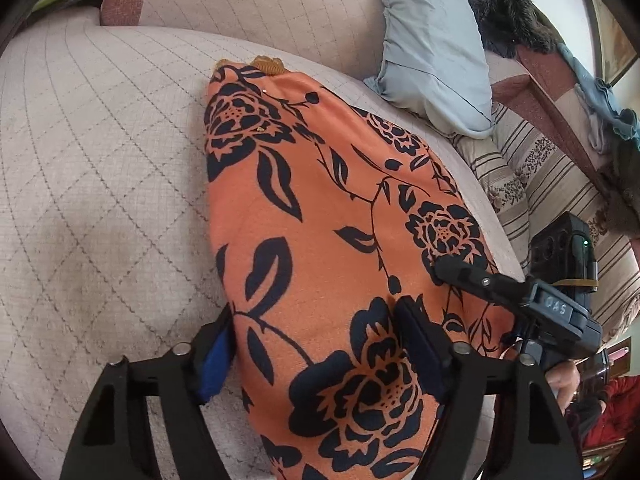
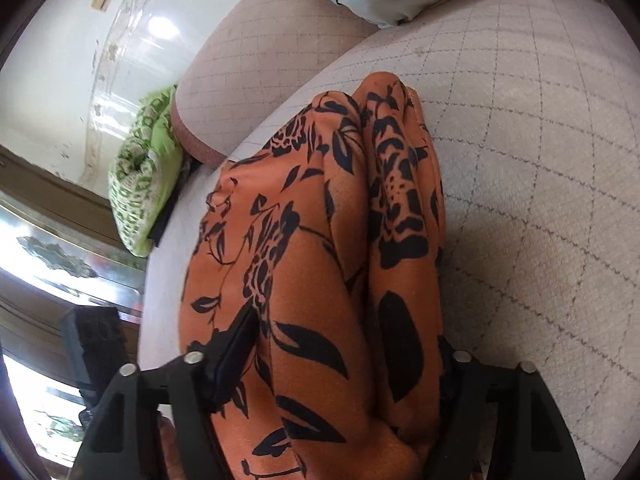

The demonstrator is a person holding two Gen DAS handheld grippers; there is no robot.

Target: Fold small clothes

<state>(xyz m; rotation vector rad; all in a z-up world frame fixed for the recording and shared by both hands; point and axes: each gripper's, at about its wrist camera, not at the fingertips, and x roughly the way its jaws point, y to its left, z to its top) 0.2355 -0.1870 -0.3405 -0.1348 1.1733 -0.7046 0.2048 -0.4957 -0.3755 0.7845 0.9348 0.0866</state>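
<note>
An orange garment (image 1: 320, 208) printed with dark blue flowers and leaves lies on a pale quilted sofa seat (image 1: 100, 184), stretched away from the near edge toward the backrest, with a mustard-coloured trim at its far end. In the left wrist view the left tongs (image 1: 316, 344) straddle the near end of the garment: the left finger with its blue pad sits at the cloth's left edge on the seat, while the right finger rests on top of the fabric, so a bulging fold of cloth fills the gap between them. The jaws stand partly apart, and I cannot tell whether the pads are actually pinching the fabric. The right tongs (image 1: 452, 272) come in from the right in that view, with one black finger lying on the garment's right edge, next to a printed flower. In the right wrist view the right tongs (image 2: 344, 360) also have the garment (image 2: 320, 240) between their fingers; the cloth is bunched into long ridges running away from the camera, and it hides most of the right finger. Here too the jaws are partly apart around the cloth, and a firm grip cannot be confirmed. A light blue pillow (image 1: 432, 52) leans on the backrest beyond the garment on the right, and a green patterned cushion (image 2: 140, 184) sits past the sofa's far-left end.
</note>
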